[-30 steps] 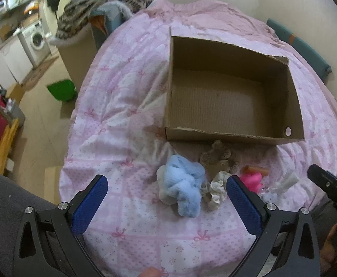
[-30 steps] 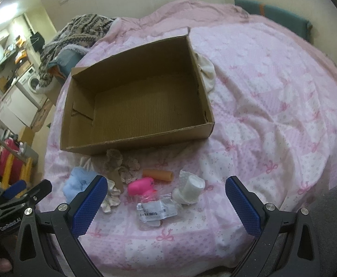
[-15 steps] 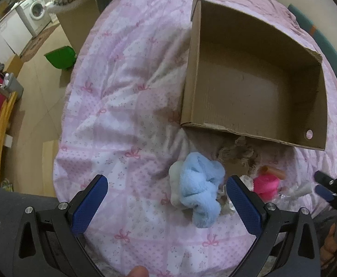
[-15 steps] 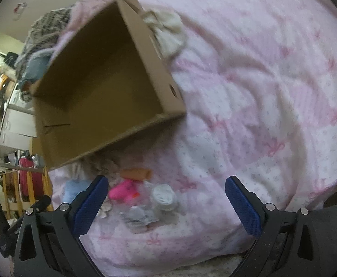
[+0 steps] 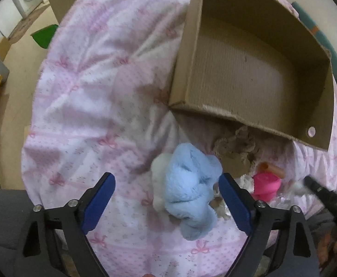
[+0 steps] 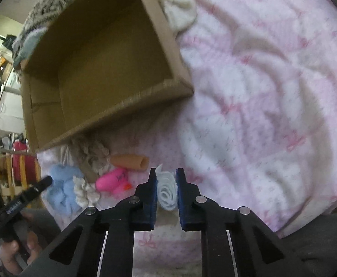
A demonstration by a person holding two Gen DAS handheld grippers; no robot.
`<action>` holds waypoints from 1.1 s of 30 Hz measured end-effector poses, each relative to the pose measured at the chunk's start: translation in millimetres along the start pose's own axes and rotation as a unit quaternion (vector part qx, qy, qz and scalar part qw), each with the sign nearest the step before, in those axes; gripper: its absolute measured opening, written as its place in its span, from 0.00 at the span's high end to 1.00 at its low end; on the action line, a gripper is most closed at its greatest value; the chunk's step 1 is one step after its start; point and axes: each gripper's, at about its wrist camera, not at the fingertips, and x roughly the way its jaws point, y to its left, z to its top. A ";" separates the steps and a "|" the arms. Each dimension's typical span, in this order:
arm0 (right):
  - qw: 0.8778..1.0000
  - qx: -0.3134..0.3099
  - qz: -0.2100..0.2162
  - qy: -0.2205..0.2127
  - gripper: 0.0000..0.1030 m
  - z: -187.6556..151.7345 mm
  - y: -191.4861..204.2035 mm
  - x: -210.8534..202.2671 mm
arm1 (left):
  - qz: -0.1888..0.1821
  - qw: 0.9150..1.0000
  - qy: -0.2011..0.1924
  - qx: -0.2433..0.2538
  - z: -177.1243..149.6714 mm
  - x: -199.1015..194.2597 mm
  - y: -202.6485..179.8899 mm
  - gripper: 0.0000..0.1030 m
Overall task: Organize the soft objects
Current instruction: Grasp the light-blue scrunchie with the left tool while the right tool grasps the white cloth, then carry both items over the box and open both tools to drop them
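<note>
Pink bow-print quilt (image 5: 94, 97) covers the bed. Right gripper (image 6: 166, 180): jaws just closed, clamped on a white rolled cloth (image 6: 167, 190) on the quilt. Left gripper (image 5: 167, 190): jaws wide, just narrowing a little, straddling a blue plush (image 5: 191, 184) without pressing it. Pink toy (image 6: 113, 180) and orange tube (image 6: 130, 161) sit at 10 o'clock from the right gripper. Cardboard box (image 5: 184, 57), open-topped, lies at 12–1 o'clock of the left gripper.
</note>
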 end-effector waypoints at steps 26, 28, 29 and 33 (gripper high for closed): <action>0.987 -0.074 0.096 -0.102 0.89 -10.8 25.3 -53.9 | -0.003 0.997 -0.077 0.021 -19.4 -48.8 5.6 0.77; 0.986 -0.076 0.106 -0.107 0.89 -11.4 28.2 -61.5 | 0.002 0.994 -0.103 0.022 -18.7 -65.5 4.5 0.77; 0.985 -0.078 0.109 -0.112 0.89 -11.1 30.1 -66.2 | 0.003 0.994 -0.111 0.023 -18.1 -69.3 0.5 0.77; 0.981 -0.086 0.117 -0.127 0.89 -6.1 39.0 -82.3 | 0.001 0.990 -0.135 0.029 -11.2 -85.9 -10.7 0.77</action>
